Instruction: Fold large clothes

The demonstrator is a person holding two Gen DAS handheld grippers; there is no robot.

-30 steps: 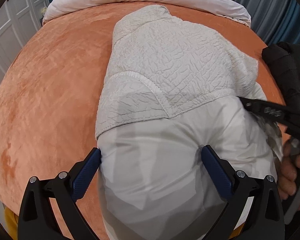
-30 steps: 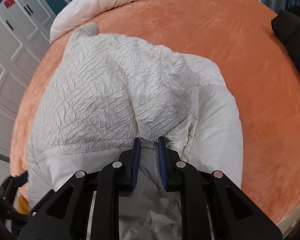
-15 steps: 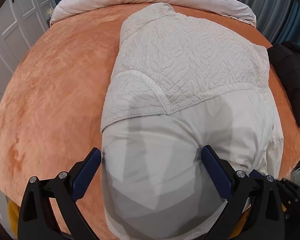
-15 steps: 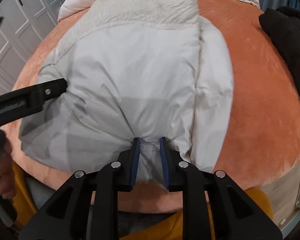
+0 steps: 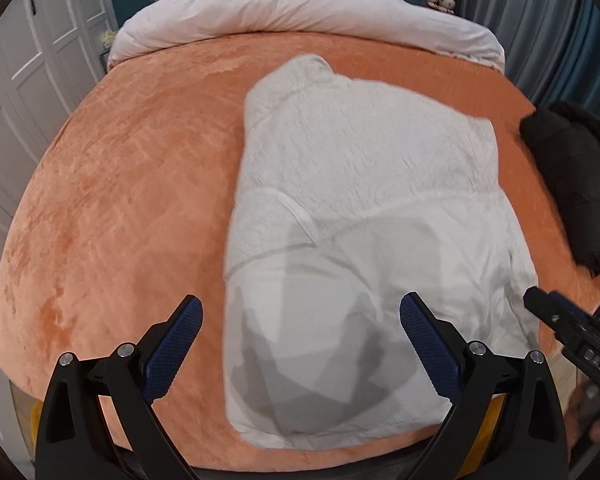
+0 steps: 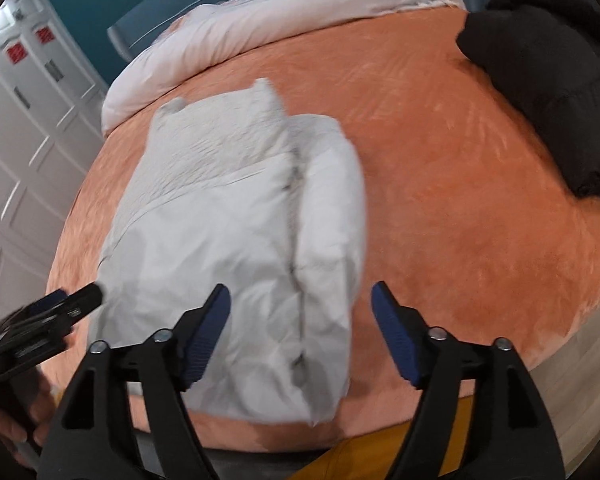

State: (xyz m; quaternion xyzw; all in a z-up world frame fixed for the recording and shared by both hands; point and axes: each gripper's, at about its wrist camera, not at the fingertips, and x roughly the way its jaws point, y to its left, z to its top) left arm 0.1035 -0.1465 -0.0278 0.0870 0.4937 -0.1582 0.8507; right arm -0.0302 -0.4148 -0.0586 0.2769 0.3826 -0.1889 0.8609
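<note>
Jacket: one white padded jacket (image 5: 364, 240) lies on the orange bed cover (image 5: 120, 200), ahead of and below both your claws, its near hem at the bed's near edge.
Progress: you have the sides turned in, so it reads as a narrow long stack, crinkled lining showing at the far end. By my reading the lengthwise fold is done.
Left to do: you likely need to bring the near hem up toward the collar, then smooth the stack.
Left claw: your left gripper (image 5: 300, 340) hangs above the near hem, jaws spread wide, nothing between the pads.
Right claw: your right gripper (image 6: 300, 332) has just been opening; its jaws stand wide above the jacket's right roll, clear of the cloth.
Count: one white jacket, one dark garment (image 6: 548, 80) well off to the right of your right claw, one pale duvet (image 5: 300, 12) at the far end, two claws.
</note>
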